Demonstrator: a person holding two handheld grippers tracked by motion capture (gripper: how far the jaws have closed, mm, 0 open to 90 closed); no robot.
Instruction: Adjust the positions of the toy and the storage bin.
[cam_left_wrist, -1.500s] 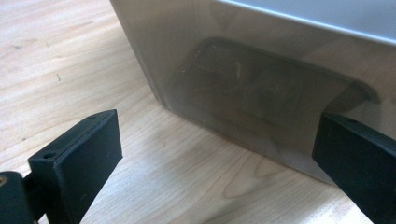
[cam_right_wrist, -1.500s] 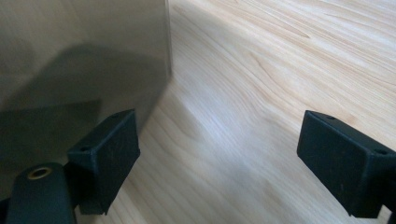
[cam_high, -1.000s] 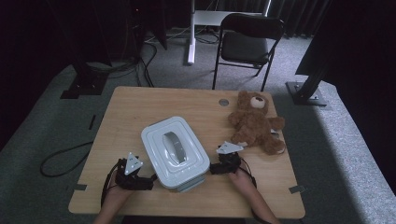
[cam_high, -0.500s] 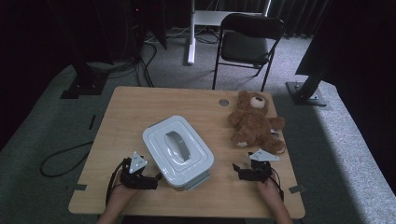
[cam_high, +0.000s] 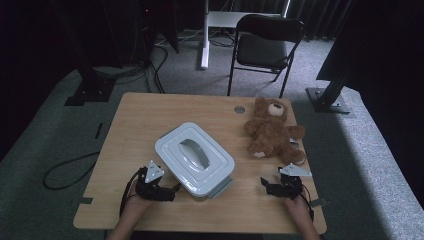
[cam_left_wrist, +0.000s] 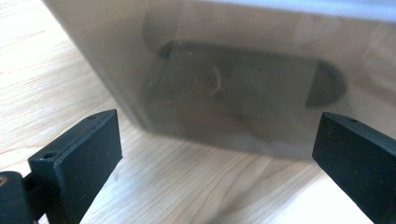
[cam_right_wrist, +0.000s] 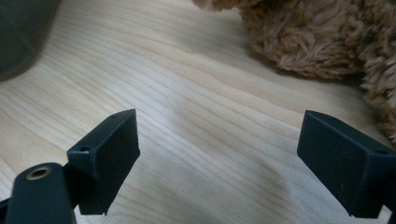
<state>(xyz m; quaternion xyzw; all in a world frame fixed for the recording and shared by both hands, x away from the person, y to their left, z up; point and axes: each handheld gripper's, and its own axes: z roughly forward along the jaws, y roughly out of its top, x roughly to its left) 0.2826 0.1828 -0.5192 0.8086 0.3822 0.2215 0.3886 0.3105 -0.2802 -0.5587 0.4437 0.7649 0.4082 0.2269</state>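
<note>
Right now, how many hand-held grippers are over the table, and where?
2. The left hand-held gripper sits at the near-left end of the white lidded box, jaws open. The right hand-held gripper is open over bare wood, just in front of the teddy bear.

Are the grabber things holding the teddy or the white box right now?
No, nothing is held. The left gripper has its jaws open by the white box, and the right gripper is open over bare table, near the teddy bear.
</note>
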